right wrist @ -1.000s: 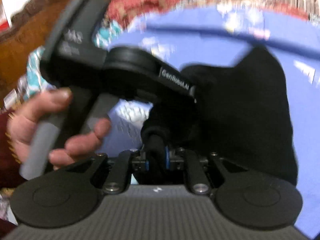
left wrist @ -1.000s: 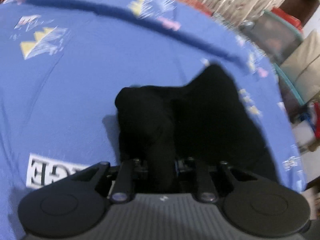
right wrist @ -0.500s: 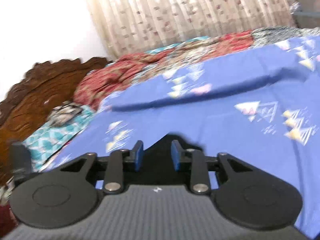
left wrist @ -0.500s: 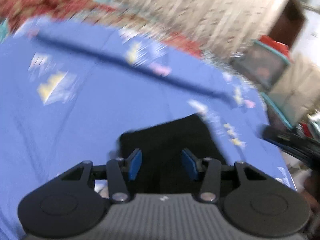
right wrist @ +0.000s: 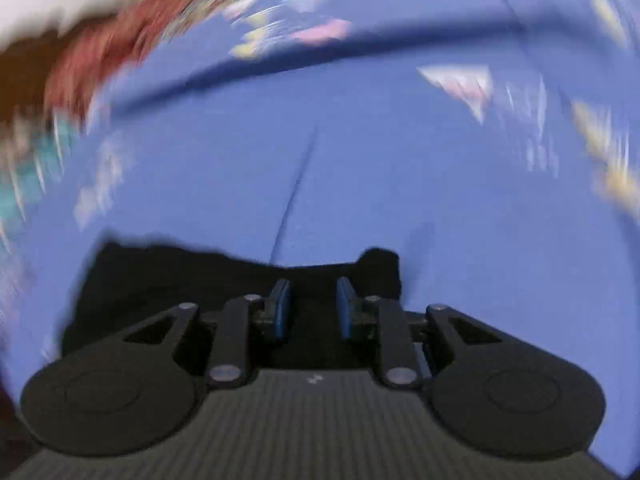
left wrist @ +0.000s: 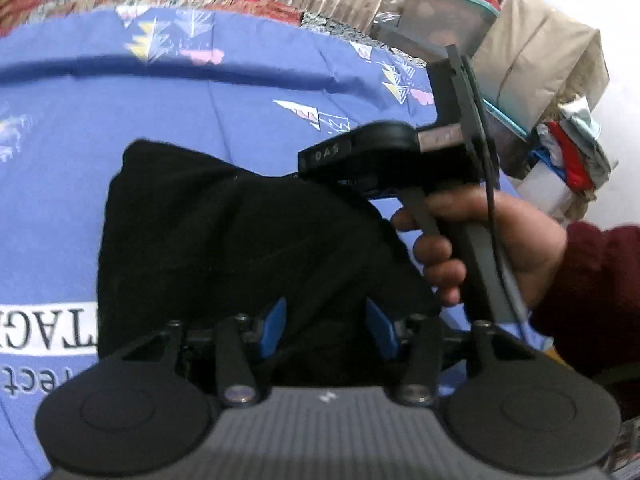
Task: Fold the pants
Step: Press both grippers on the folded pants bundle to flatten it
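Pants of matte black cloth lie folded into a soft, rounded block on a blue bedsheet, which is smooth cotton printed with pale triangle motifs and, at the lower left of the left wrist view, a white label with dark lettering. Their surface shows gentle ridges and one raised fold running toward the upper right.

In the left wrist view the bundle fills the centre and lower middle of the frame, reaching down between the blue pads of the left gripper. Its jaws stand apart and have just been opening; the cloth lies below and between them, but the pads do not press on it.

In the blurred right wrist view the pants sit low in the frame, a flat dark strip directly ahead of and under the right gripper. Its jaws stand narrowly apart, having just been closing slightly, with nothing pinched between the pads.

At the right of the left wrist view, a hand in a dark red knitted sleeve wraps around the right gripper's grey handle, fingers curled on the trigger, the tool angled down over the bundle's upper right edge.
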`<state>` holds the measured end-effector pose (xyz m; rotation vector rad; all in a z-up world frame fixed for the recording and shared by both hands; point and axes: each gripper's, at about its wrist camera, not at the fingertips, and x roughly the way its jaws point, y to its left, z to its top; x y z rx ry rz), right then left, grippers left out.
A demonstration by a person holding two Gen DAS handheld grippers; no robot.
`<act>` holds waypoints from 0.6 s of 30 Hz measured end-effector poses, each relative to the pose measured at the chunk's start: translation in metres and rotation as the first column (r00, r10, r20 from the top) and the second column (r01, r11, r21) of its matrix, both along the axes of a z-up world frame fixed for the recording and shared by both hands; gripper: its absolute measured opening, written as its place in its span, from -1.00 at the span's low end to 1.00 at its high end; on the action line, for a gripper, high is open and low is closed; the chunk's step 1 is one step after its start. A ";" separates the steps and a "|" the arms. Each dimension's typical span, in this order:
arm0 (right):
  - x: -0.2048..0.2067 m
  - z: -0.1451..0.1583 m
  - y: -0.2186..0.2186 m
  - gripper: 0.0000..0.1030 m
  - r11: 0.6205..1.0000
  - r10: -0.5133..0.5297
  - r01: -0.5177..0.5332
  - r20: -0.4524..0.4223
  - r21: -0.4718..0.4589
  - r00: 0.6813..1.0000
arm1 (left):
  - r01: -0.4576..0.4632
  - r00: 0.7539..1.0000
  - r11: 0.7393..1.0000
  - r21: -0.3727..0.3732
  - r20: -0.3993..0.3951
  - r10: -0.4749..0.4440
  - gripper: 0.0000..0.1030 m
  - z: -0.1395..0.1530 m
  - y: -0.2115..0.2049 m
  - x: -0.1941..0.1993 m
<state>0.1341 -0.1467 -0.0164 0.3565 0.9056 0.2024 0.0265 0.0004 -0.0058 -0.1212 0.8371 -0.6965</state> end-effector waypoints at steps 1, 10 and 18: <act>-0.001 0.002 0.001 -0.50 1.000 0.007 -0.007 0.000 -0.011 1.000 | 0.002 1.000 1.000 0.009 0.004 -0.002 -0.10 0.001 0.000 -0.003; -0.003 0.016 0.004 -0.45 1.000 0.000 0.001 0.064 -0.024 0.998 | 0.012 1.000 1.000 0.024 0.017 -0.012 -0.08 0.007 0.001 -0.014; -0.069 0.068 -0.022 -0.30 0.996 -0.054 0.034 0.254 0.085 0.966 | -0.058 0.994 0.974 -0.220 0.075 0.076 -0.01 0.056 0.055 -0.022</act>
